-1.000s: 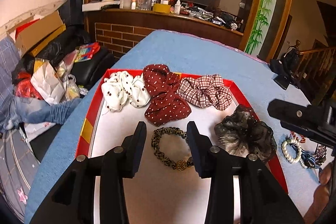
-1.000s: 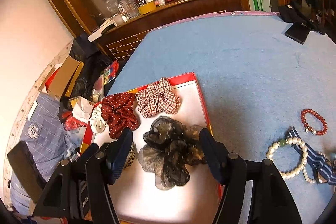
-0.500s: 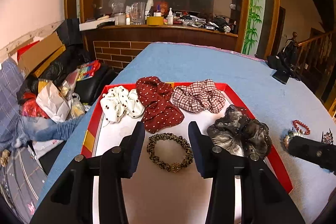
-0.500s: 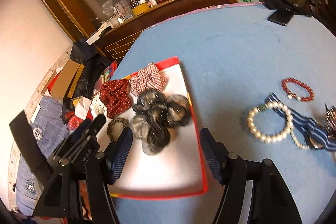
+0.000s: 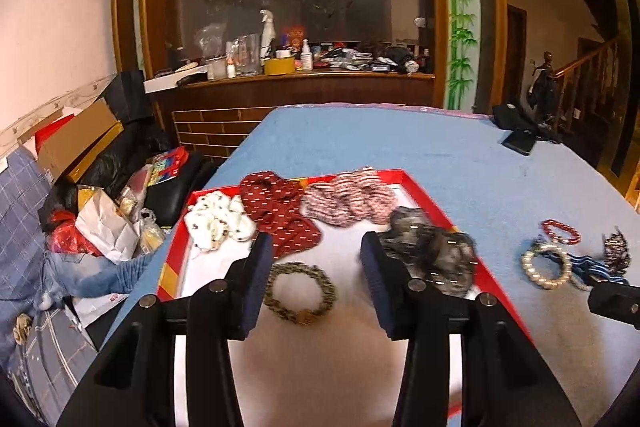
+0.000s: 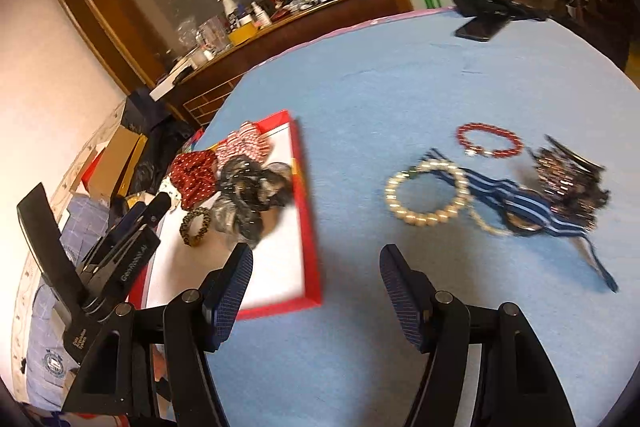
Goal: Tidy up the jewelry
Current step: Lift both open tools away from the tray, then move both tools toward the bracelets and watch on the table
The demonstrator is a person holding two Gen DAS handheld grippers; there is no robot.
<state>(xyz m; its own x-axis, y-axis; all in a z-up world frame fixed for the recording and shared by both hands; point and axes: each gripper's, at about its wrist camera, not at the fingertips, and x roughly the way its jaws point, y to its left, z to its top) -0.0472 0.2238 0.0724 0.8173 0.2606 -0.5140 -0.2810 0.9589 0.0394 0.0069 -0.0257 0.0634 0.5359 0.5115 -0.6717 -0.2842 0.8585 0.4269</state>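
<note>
The left tongs [image 5: 316, 267] hung wide and empty over the red tray [image 5: 424, 193], above the leopard hair tie [image 5: 301, 291]. The right tongs [image 6: 316, 279] were wide and empty above the blue counter [image 6: 400, 75], with the pearl bracelet [image 6: 426, 193] lying beyond them

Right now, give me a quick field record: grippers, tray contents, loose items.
left gripper: open, empty, over the tray
right gripper: open, empty, over the blue cloth
red tray: white, maroon dotted, plaid and black scrunchies, leopard hair tie
loose on cloth: pearl bracelet, red bead bracelet, striped ribbon, dark beaded piece
</note>
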